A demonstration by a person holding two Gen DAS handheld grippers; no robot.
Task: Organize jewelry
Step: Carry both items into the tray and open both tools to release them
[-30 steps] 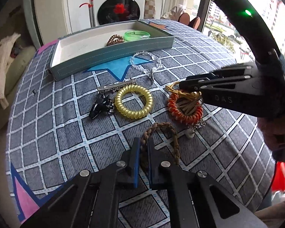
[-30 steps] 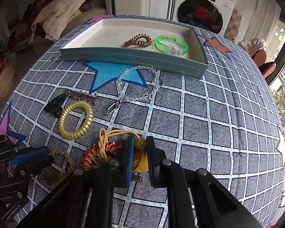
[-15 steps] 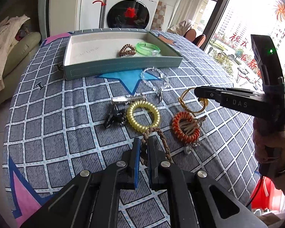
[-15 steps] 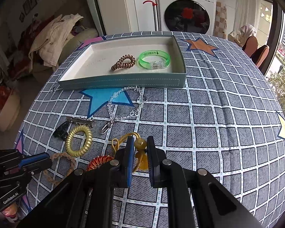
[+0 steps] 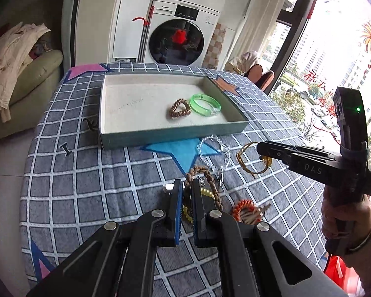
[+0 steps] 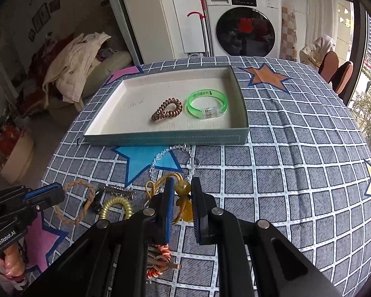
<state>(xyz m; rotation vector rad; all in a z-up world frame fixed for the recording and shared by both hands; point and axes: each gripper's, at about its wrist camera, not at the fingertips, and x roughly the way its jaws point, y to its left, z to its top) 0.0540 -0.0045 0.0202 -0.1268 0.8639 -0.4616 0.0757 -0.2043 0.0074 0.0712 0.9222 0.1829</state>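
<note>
- The right claw [image 6: 182, 194], body marked "DAS", is raised and level, pinching a yellow cord bracelet [image 5: 250, 159] by its bead.
- The left claw [image 5: 184, 193], marked "GenRobot.AI", pinches a braided brown bracelet [image 5: 205, 178] above the surface [image 6: 296, 163].
- Far off, a Panasonic washer [image 6: 244, 22].
- The tray [image 6: 165, 139] holds a green bangle [image 6: 207, 104] with unreadable print.

The right gripper [image 6: 183, 190] pinches a yellow cord bracelet's amber bead [image 6: 182, 187] between its fingertips. Straight ahead lies a teal tray [image 6: 165, 139] holding a brown spiral hair tie [image 6: 167, 112] and green bangle [image 6: 207, 104]. Left of the jaws, the left gripper [image 6: 49, 194] grips a braided bracelet [image 6: 74, 201].
</note>
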